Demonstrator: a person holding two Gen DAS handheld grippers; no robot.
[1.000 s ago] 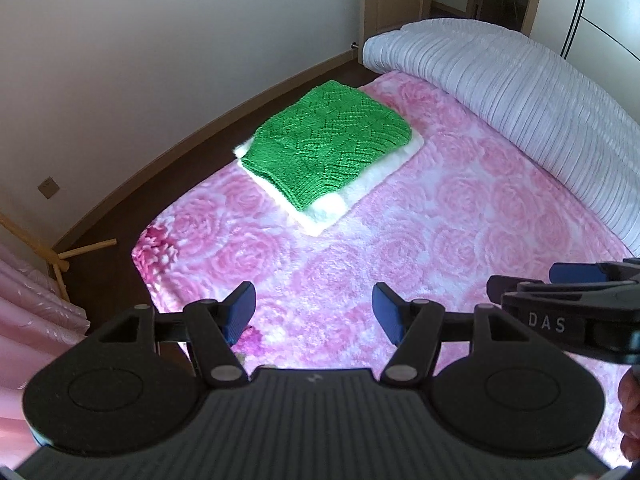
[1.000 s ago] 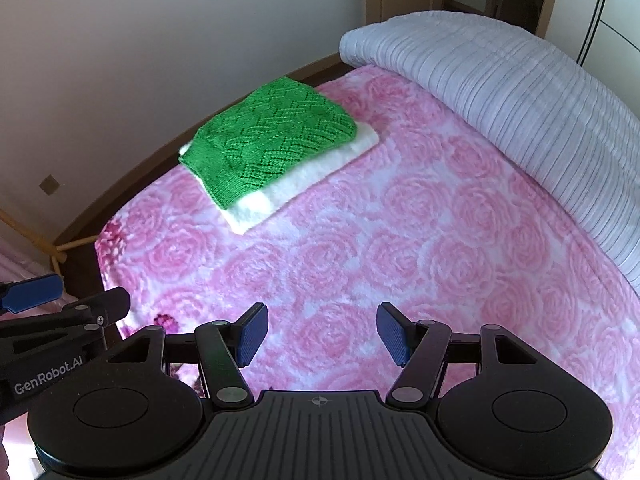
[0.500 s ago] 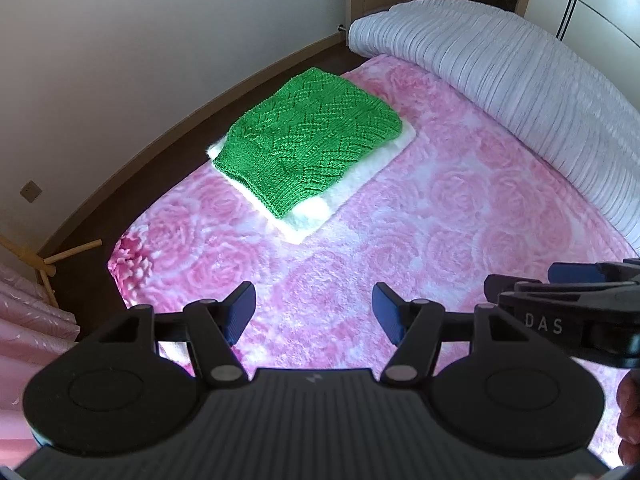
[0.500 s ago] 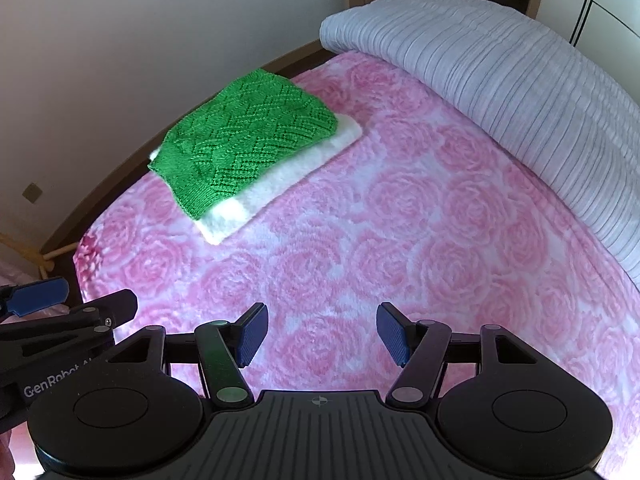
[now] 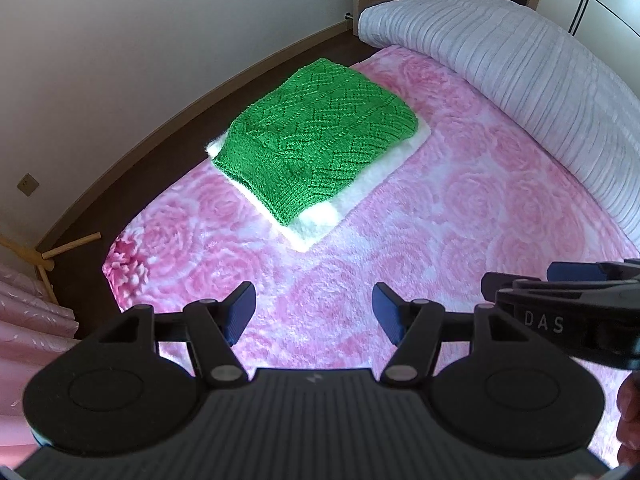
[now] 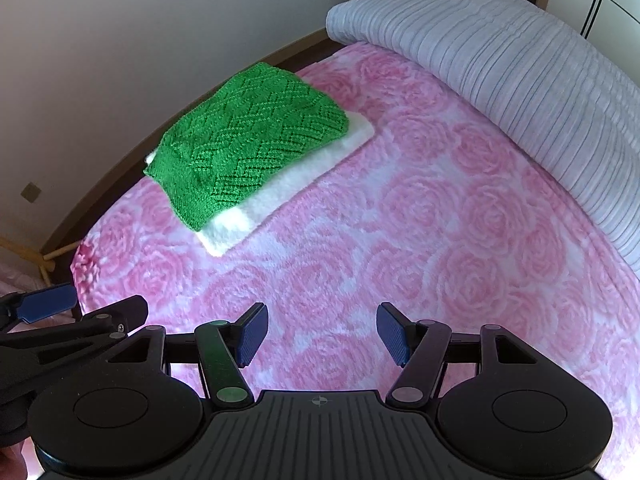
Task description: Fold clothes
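While both tools hang above the pink rose-patterned blanket [image 5: 420,208], the left gripper [image 5: 314,312] has its jaws spread wide with nothing between them, and the right gripper [image 6: 320,334] is equally wide and empty. Each shows in the other's view: the right one at 3 o'clock of the left wrist view, the left one at 9 o'clock of the right wrist view, so the two sit side by side and apart.

Folded into a neat rectangle, the green knitted sweater [image 5: 320,140] lies on top of a folded white garment [image 5: 320,218], whose edges stick out beyond it on the near and right sides. From the left gripper the stack sits at 12 o'clock; from the right gripper it is toward 11 o'clock. It rests close to the blanket's left edge, beside the dark floor [image 5: 168,148] and wall [image 5: 140,32].

A ribbed lilac duvet [image 6: 500,64] is bunched along the far right, from 1 to 3 o'clock. Between the stack, the duvet and the grippers lies a broad open stretch of blanket. At 9 o'clock a wooden stand's legs [image 5: 44,254] and pink fabric [image 5: 28,320] border the bed's corner.
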